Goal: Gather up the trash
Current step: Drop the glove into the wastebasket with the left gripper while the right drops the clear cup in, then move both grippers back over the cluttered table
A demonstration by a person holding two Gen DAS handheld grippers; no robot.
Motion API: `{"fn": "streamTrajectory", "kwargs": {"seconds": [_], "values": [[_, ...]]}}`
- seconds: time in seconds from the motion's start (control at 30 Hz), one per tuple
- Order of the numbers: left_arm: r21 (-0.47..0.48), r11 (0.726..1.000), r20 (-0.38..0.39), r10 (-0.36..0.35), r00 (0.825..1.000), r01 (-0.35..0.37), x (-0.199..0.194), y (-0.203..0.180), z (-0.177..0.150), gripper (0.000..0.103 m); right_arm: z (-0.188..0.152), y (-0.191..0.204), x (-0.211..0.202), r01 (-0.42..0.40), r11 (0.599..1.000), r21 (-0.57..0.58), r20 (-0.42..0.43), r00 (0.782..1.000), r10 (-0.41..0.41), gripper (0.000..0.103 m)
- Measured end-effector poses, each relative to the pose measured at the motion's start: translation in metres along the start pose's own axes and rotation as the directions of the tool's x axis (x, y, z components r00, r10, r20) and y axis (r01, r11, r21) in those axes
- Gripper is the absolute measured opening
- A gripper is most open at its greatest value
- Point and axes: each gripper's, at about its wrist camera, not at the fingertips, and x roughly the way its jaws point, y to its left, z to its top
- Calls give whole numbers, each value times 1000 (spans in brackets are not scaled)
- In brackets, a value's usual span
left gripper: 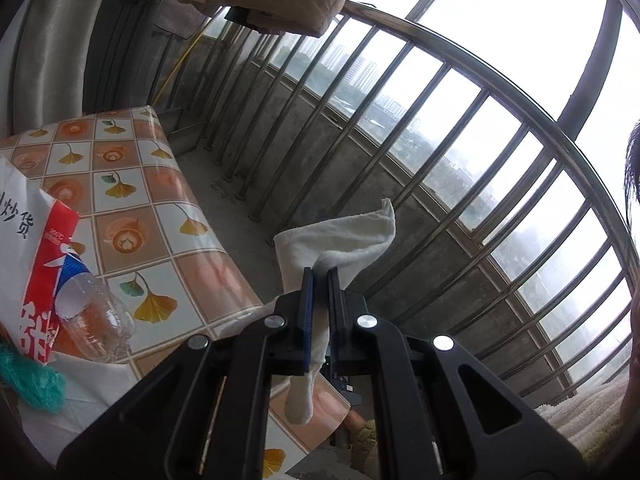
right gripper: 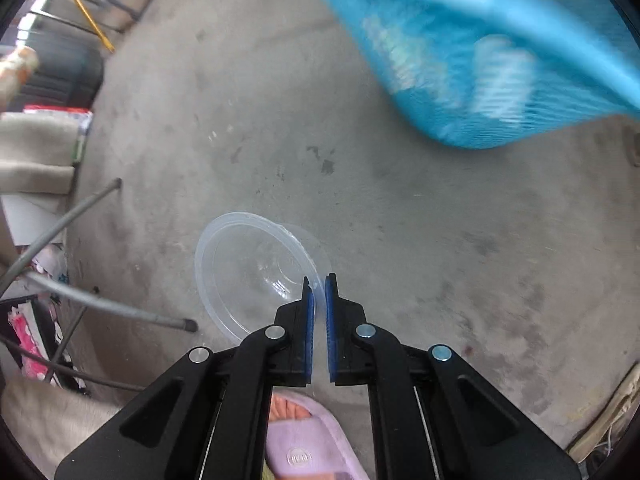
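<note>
The clear plastic container [right gripper: 256,272] hangs tilted above the concrete floor [right gripper: 400,220], its open mouth turned toward the camera, just ahead and to the left of the right claw [right gripper: 319,284]. Its thin rim runs between the blue pads [right gripper: 309,320], and the right claw is clamped together on that rim. A blurred blue mesh basket [right gripper: 460,60] fills the upper right of this view, well apart from the container. A foot in a lilac slipper [right gripper: 308,444] shows below the claw.

The left claw [left gripper: 321,274] is pinched together on a white cloth [left gripper: 340,240], which fans out beyond the tips and trails down between the fingers. To its left stands the bench [left gripper: 132,184] with a tiled cover, carrying an empty plastic bottle [left gripper: 96,320] and a red and white snack bag [left gripper: 40,248].
</note>
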Motion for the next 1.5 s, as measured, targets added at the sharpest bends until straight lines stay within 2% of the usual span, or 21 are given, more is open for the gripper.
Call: {"fn": "streamTrajectory", "kwargs": {"seconds": [0.17,0.23,0.33,0.43,0.53,0.57,0.63,0.7,0.77,0.83,0.9,1.0,1.13,1.23,1.37,1.5], "values": [[2,994,-100,-108,989,109,52,-26,4,5,-24,-17,-88,-63,998,30,124,991,59,6],[-2,989,-152,-147,977,149,82,-38,6,5,-27,-23,-125,-101,994,48,201,975,89,6],[-13,983,-245,-179,953,181,136,-59,5,5,-20,-35,-180,-138,987,80,326,940,105,6],[-5,984,-335,-170,927,179,204,-82,-1,5,-2,-52,-215,-147,980,131,397,914,84,6],[3,989,-418,-135,898,150,276,-100,-14,5,21,-66,-225,-142,969,202,406,912,49,6],[12,989,-436,-125,891,145,295,-105,-19,5,30,-72,-223,-138,964,229,394,918,37,6],[38,992,-452,-92,887,122,333,-115,-28,5,47,-83,-217,-143,946,290,377,926,25,6],[17,993,-466,-95,880,116,369,-117,-36,12,64,-93,-206,-139,935,327,375,927,6,6],[-16,996,-507,-82,858,86,404,-114,-44,54,81,-101,-185,-133,923,361,360,933,-6,12],[0,1000,-503,0,864,1,418,-108,-50,56,89,-113,-165,-123,905,407,311,950,-10,46],[31,999,-491,38,870,-26,414,-107,-51,57,89,-124,-154,-112,888,446,292,956,-27,47],[65,998,-439,25,898,4,389,-111,-45,66,82,-126,-154,-115,889,442,302,953,-27,49],[133,991,-383,33,923,20,353,-119,-31,71,71,-121,-164,-93,919,383,333,942,-43,51],[160,987,-356,31,934,28,319,-124,-25,76,62,-110,-186,-84,940,331,378,925,-51,51],[228,974,-297,70,952,0,269,-131,-26,82,47,-80,-233,-63,972,227,469,881,-52,55],[281,959,-260,109,959,-33,216,-129,-33,83,27,-32,-283,8,996,91,565,823,-59,68]]}}
